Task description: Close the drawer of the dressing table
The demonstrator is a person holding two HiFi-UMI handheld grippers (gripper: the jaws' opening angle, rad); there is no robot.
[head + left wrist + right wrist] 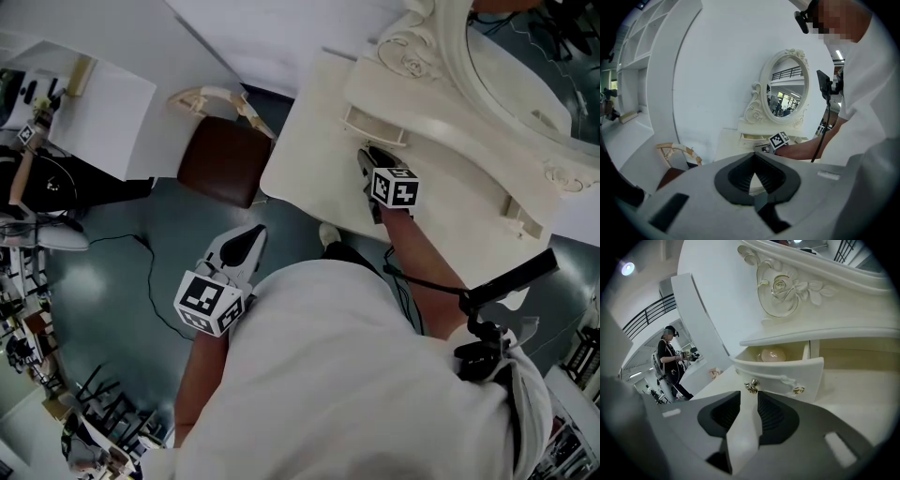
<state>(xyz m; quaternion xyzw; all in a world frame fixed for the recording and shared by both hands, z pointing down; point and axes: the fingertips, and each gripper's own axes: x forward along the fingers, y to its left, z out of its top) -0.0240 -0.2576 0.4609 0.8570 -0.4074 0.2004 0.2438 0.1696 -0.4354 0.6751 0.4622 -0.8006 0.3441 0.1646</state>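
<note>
The cream dressing table (309,150) fills the upper right of the head view. Its small left drawer (780,373) stands pulled out, with two metal knobs (751,386) on its front and a pale pink round thing (772,354) inside. My right gripper (749,397) is open just before the drawer front, its gap in line with the left knob and nothing between the pads. From above, the right gripper (368,161) points at the drawer (377,127). My left gripper (248,242) hangs shut and empty over the floor, off the table's front edge.
A chair with a brown seat (223,159) stands left of the table. The oval mirror (525,75) rises at the table's back. A black cable (150,272) lies on the floor. A second drawer (520,214) sits further right. A person (670,357) stands far off.
</note>
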